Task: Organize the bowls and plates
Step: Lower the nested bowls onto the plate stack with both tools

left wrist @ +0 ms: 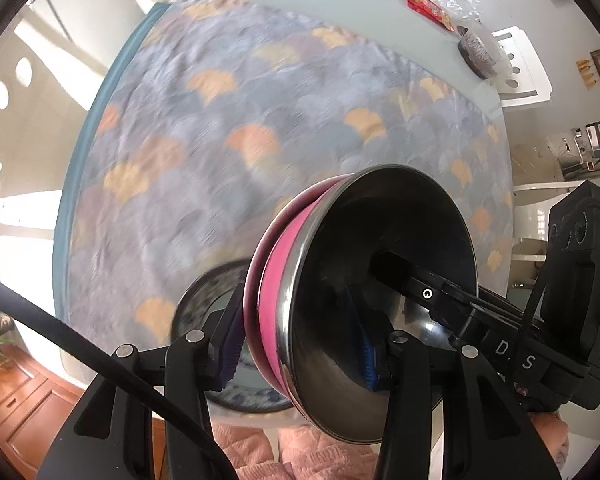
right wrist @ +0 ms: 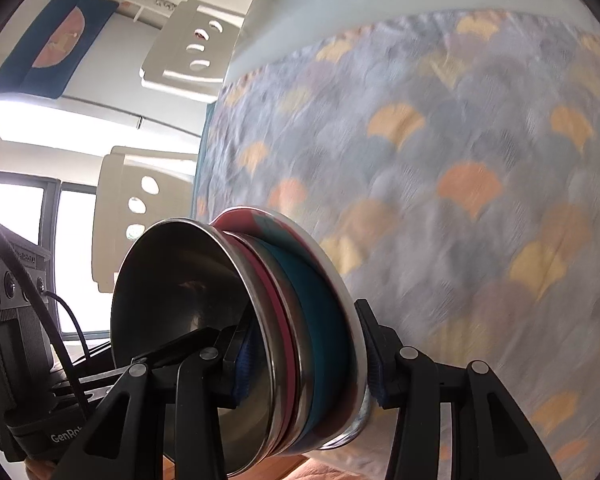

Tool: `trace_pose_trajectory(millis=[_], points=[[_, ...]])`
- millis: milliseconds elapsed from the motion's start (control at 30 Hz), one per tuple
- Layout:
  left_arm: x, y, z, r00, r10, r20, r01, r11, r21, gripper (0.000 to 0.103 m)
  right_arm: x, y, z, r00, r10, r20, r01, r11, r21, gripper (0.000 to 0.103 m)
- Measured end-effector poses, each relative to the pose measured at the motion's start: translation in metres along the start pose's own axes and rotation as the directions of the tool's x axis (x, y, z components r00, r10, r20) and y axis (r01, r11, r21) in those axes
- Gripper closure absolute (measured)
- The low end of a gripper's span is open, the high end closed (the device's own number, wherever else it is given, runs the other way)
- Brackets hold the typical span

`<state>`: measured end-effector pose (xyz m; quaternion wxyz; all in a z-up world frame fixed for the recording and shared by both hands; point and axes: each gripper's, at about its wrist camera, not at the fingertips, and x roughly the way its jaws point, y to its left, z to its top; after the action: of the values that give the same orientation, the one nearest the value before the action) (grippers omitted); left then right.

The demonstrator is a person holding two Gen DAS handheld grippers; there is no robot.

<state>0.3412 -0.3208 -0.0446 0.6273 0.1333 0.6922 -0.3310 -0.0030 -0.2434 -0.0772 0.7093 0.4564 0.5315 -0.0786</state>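
The stack of bowls [right wrist: 296,344] is nested: a steel bowl on the inner side, a pink one, a teal one and a white outer one can be told apart in the right wrist view, and the exact count cannot be confirmed. The stack sits in the lower centre of both frames, tipped on its side relative to each camera and raised off the table [left wrist: 340,8]. The left gripper [left wrist: 296,344] clamps the rim from one side; one of its fingers [left wrist: 230,344] presses the outer wall and the other lies inside the steel bowl. The right gripper [right wrist: 304,364] clamps the rim likewise, with one finger inside and one on the white wall. Both sets of fingers are narrow, closed on the stack. Below the stack, in the lower centre of the left view, a patterned plate [left wrist: 204,300] rests on the quilted cloth [left wrist: 260,120] covering the table. Judged from this, bowl gathering appears done, and setting the stack down remains, along with any sorting of the plate. A dark bowl [left wrist: 478,50] and a red packet [left wrist: 428,8] lie in the upper right, well apart from the stack.
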Motion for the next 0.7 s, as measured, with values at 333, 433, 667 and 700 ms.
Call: trace_pose_trajectory(millis=[333, 433, 667, 700], points=[[0.011, 0.041, -0.038, 0.998, -0.028, -0.048, 0.028, 1.0, -0.001, 0.06, 0.037, 0.019, -0.059, 0.998, -0.047, -0.049, 0.048, 0.999, 0.005, 0.058], [0.019, 0.05, -0.047, 0.997, -0.038, -0.063, 0.037, 0.999, -0.009, 0.06, 0.045, 0.019, -0.067, 0.996, -0.067, -0.064, 0.067, 0.998, 0.009, 0.058], [0.029, 0.061, -0.055, 0.996, -0.036, -0.084, 0.035, 0.999, -0.012, 0.06, 0.063, 0.018, -0.078, 0.993, -0.078, -0.089, 0.08, 0.997, 0.021, 0.058], [0.031, 0.062, -0.055, 0.995, -0.037, -0.088, 0.036, 0.999, -0.014, 0.06, 0.065, 0.017, -0.079, 0.993, -0.079, -0.091, 0.081, 0.996, 0.024, 0.058]])
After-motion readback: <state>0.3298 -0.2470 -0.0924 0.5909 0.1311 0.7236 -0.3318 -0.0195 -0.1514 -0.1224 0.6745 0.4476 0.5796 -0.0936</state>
